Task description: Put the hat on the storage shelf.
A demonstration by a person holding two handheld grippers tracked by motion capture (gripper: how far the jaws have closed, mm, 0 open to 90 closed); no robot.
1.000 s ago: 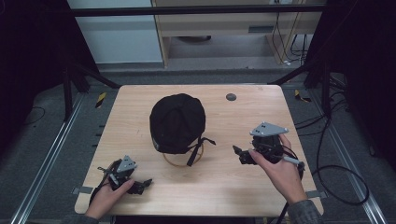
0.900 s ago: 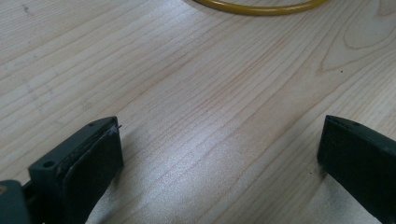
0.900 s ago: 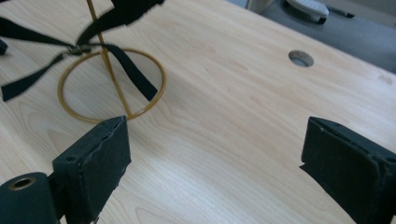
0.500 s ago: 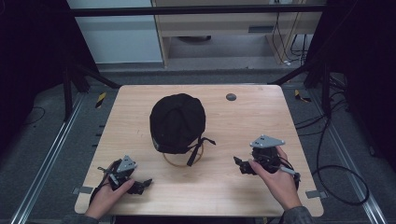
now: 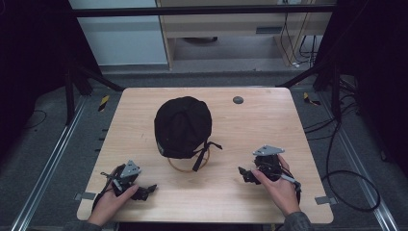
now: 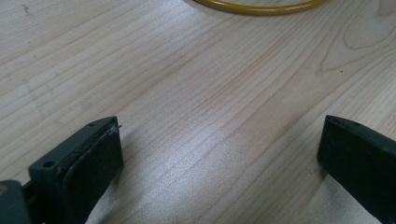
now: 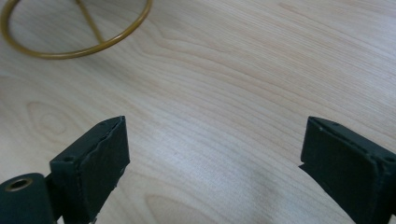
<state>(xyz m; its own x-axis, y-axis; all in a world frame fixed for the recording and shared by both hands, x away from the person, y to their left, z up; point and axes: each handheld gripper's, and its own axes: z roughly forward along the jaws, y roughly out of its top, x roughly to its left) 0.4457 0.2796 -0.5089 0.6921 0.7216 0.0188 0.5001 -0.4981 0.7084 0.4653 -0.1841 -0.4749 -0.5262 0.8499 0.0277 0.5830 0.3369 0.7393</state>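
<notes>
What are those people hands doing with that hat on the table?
A person holds a claw tool in each hand. The left claw and the right claw both rest low near the table's front edge, open and holding nothing. The black cap sits untouched in the middle, on a yellow ring stand.

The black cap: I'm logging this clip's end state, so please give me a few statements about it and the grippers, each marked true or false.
1. The black cap sits on a yellow ring stand. True.
2. The left gripper is shut on the cap's strap. False: its jaws stand wide apart over bare table.
3. The right gripper is open and holds nothing. True.
4. Both grippers touch the cap. False: each is apart from it, near the table's front edge.
</notes>
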